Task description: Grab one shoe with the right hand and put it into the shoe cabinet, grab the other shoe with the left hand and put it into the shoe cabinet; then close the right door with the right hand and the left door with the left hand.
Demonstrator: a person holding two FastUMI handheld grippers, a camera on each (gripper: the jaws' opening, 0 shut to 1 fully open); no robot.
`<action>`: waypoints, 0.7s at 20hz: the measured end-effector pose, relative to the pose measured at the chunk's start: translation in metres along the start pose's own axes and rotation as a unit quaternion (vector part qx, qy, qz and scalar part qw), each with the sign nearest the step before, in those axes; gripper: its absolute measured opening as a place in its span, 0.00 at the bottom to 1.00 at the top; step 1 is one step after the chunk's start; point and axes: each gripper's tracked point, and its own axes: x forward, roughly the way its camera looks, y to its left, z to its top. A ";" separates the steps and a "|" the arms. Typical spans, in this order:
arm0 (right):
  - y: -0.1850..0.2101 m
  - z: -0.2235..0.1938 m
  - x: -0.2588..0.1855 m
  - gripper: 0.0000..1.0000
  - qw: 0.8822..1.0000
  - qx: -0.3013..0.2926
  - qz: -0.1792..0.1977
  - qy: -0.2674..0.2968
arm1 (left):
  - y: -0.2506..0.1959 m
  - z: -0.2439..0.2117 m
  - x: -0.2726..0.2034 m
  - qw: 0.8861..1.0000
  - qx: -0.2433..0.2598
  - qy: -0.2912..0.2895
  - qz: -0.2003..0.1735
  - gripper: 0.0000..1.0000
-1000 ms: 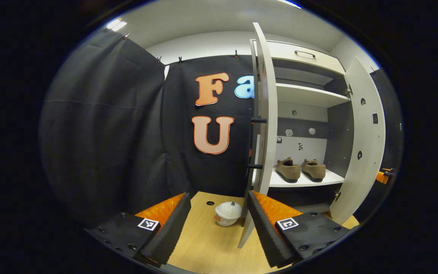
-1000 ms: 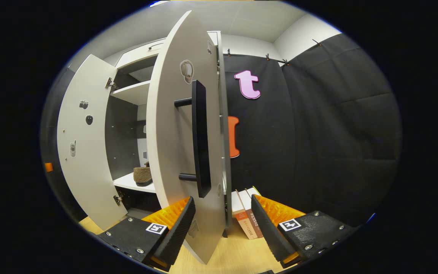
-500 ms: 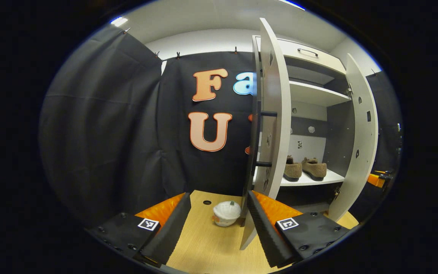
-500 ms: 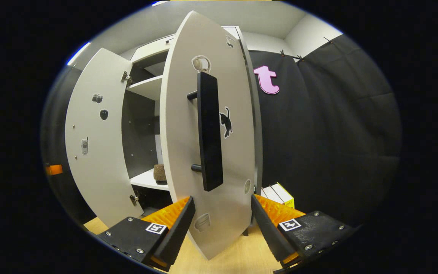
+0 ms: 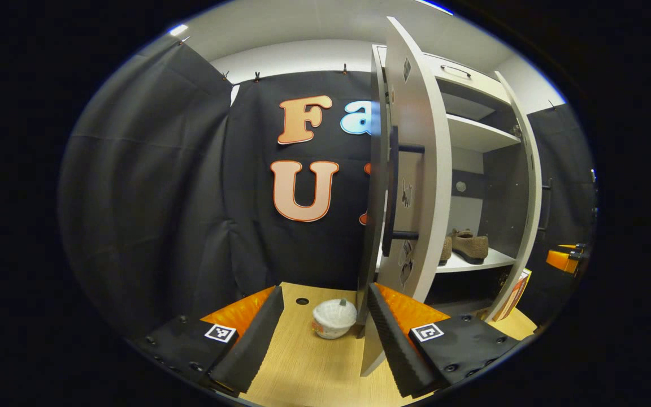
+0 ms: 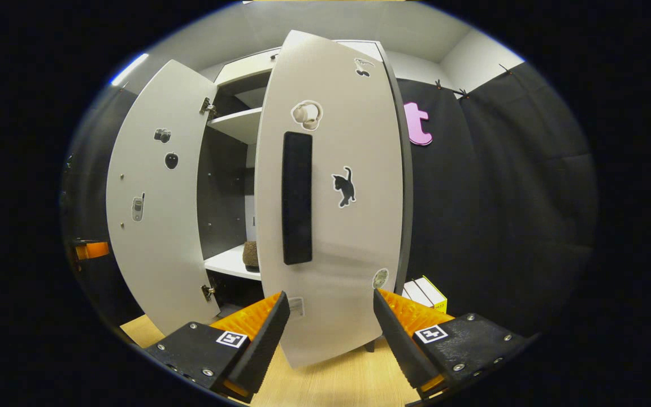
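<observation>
In the left gripper view, my left gripper (image 5: pixel 322 339) is open low against the left door (image 5: pixel 416 169) of the white shoe cabinet (image 5: pixel 472 133). That door's lower edge lies beside the right-hand finger (image 5: pixel 393 339). Its black handle (image 5: pixel 393 192) faces me. Two brown fuzzy shoes (image 5: pixel 469 246) sit on the lower shelf, one half hidden by the door. In the right gripper view, my right gripper (image 6: pixel 328 339) is open, with the right door (image 6: pixel 331 237) and its black handle (image 6: pixel 297 198) straight ahead between the fingers. One shoe (image 6: pixel 251 254) peeks past the door.
A white lidded pot (image 5: pixel 334 317) stands on the wooden table (image 5: pixel 303 367) left of the cabinet. Books (image 6: pixel 427 291) stand by the cabinet's right side. The left door's inner face (image 6: pixel 150 198) stands open at the left in the right gripper view.
The right door has swung further towards shut, now facing the right gripper flat on. The left door has also turned inward, hiding part of one shoe.
</observation>
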 end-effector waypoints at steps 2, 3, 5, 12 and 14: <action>-0.005 0.003 -0.006 0.92 1.000 0.003 -0.006 -0.002 | -0.004 -0.004 0.008 1.000 0.000 -0.002 -0.005 0.94; -0.007 0.004 -0.009 0.92 1.000 0.006 -0.010 -0.004 | -0.006 -0.004 0.013 1.000 0.005 -0.006 -0.008 0.94; -0.012 0.010 -0.014 0.92 1.000 0.010 -0.019 -0.009 | -0.014 -0.009 0.024 1.000 0.015 -0.010 -0.018 0.94; -0.042 0.026 -0.033 0.92 0.998 0.024 -0.046 -0.025 | -0.027 -0.021 0.036 0.999 0.012 -0.001 -0.033 0.94; -0.051 0.027 -0.037 0.85 0.998 0.032 -0.051 -0.026 | -0.032 -0.022 0.035 0.999 0.007 0.002 -0.040 0.96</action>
